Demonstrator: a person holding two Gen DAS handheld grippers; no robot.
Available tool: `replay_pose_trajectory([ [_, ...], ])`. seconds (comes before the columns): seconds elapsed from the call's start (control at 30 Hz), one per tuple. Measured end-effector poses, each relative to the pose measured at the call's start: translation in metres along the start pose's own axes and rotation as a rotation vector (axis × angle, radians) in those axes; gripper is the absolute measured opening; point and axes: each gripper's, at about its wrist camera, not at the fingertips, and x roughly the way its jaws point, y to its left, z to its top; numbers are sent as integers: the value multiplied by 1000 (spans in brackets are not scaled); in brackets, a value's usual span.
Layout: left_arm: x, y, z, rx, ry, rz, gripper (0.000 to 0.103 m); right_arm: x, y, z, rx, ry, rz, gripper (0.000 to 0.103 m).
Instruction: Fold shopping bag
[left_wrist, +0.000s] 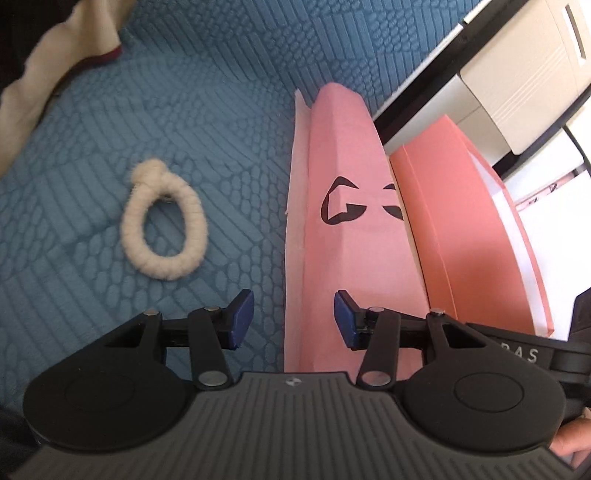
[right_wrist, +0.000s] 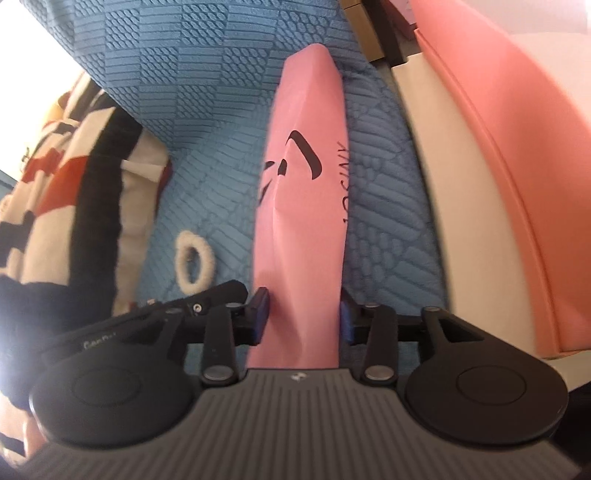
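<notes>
Blue quilt (left_wrist: 207, 92), pink bag (left_wrist: 347, 177); striped cloth (right_wrist: 74, 192) (right view only)

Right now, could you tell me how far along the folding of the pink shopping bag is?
Done: the pink shopping bag lies folded lengthwise into a narrow strip on the blue bedspread. In hand: the right tongs straddle its near end, not visibly pinching; the left tongs are open over its edge. Left: probably folding the strip shorter.

Both grippers are angled downward; the left gripper (left_wrist: 293, 319) is held open, the right gripper (right_wrist: 303, 314) parted astride the pink bag (right_wrist: 301, 229).
</notes>
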Motion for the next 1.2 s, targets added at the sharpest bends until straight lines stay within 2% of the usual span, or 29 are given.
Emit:
replay_pose_trajectory([
  [0.23, 19, 1, 9, -37, 18, -41, 54, -9, 1, -4, -74, -43, -73, 51],
  [0.37, 25, 7, 14, -120, 10, -91, 53, -14, 1, -5, -110, -71, -91, 50],
  [0.53, 30, 14, 19, -207, 9, -142, 38, -15, 5, -7, -139, -81, -122, 50],
  [0.6, 29, 15, 20, -222, -5, -142, 29, -14, 6, -8, -151, -84, -136, 50],
  [0.77, 30, 18, 21, -235, -20, -125, 21, -13, 9, -10, -167, -92, -158, 50],
  [0.87, 38, 16, 23, -226, -3, -95, 21, -14, 13, -10, -178, -103, -170, 50],
  [1.0, 50, 6, 26, -180, 23, -112, 20, -14, 18, -12, -216, -136, -176, 50],
  [1.03, 50, 3, 27, -160, 20, -99, 17, -14, 19, -12, -223, -143, -180, 50],
  [1.07, 51, 0, 28, -145, 16, -85, 6, -14, 20, -12, -229, -150, -178, 49],
  [1.2, 46, -2, 31, -157, -7, -115, 3, -15, 22, -14, -249, -179, -188, 49],
])
